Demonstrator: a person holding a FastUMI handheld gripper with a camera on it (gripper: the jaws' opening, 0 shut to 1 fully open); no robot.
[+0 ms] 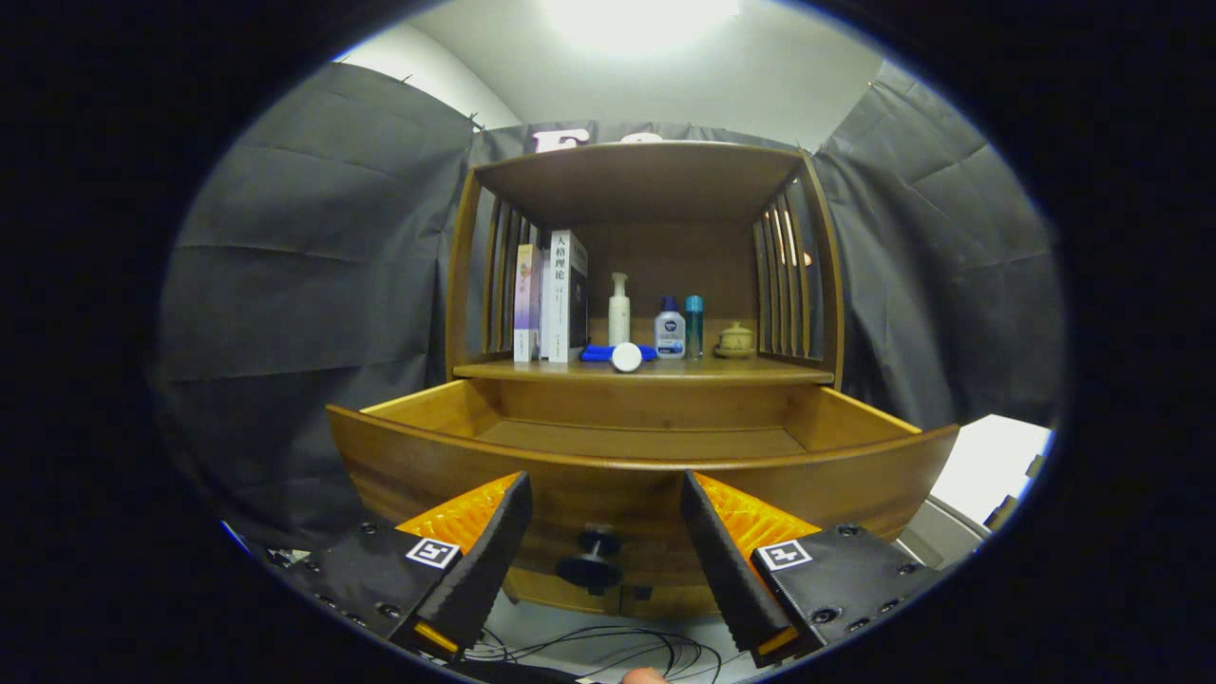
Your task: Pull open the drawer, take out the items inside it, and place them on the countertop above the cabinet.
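Now we hold the gripper (606, 532) back from the wooden cabinet's pulled-out drawer (636, 465), its fingers spread wide and gripping nothing. The dark round knob (591, 562) on the drawer front sits between the fingers, untouched. What we can see of the drawer floor looks bare, though the near part hides behind the front panel, so we judge the items are probably already out. On the countertop (655, 370) above lie a blue tube with a white cap (619, 355), standing books (556, 296) to the left, a white pump bottle (618, 310), a small clear bottle with a blue cap (670, 329), a teal bottle (694, 325) and a small lidded pot (734, 340) on the right. Slatted wooden side panels (787, 285) flank the shelf and narrow any reach in. Loose black cables (608, 651) trail beneath the drawer.
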